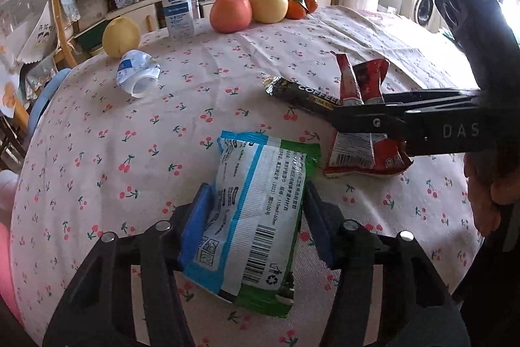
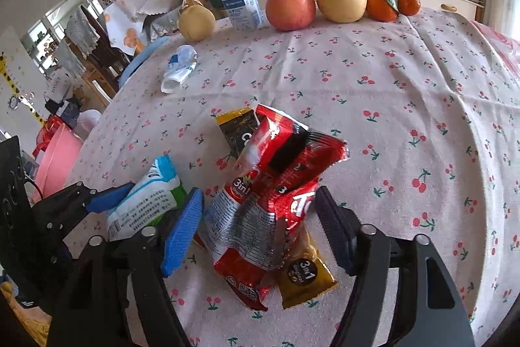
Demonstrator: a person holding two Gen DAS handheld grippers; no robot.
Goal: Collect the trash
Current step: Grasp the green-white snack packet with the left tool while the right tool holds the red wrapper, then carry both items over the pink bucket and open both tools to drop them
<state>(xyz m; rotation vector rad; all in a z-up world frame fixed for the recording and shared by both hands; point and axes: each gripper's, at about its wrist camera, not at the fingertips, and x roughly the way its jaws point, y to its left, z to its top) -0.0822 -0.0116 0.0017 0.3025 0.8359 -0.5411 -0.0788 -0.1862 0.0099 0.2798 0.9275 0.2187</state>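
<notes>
Left claw (image 1: pixel 256 217) clamps a flat white-blue-green wipes packet (image 1: pixel 256 210), barcode side up, blue ribbed pads pressed on both long edges; packet lies on the counter (image 1: pixel 130 126) near its front edge. Right claw (image 2: pixel 260 226) straddles a crumpled pile of glossy red 3-in-1 coffee sachets (image 2: pixel 269 194) just beside that packet; pads look close to the foil, but I cannot tell if they press it. A black-and-yellow coffee sachet (image 2: pixel 239 127) sticks out behind the pile, a yellow sachet (image 2: pixel 304 277) under it. Crushed clear plastic bottle (image 1: pixel 138 73) lies toward the left edge. Wide bare cherry-print cloth mid-counter. Fruit (image 1: pixel 230 12) and 1 white bottle (image 1: pixel 177 4) line the far edge.
</notes>
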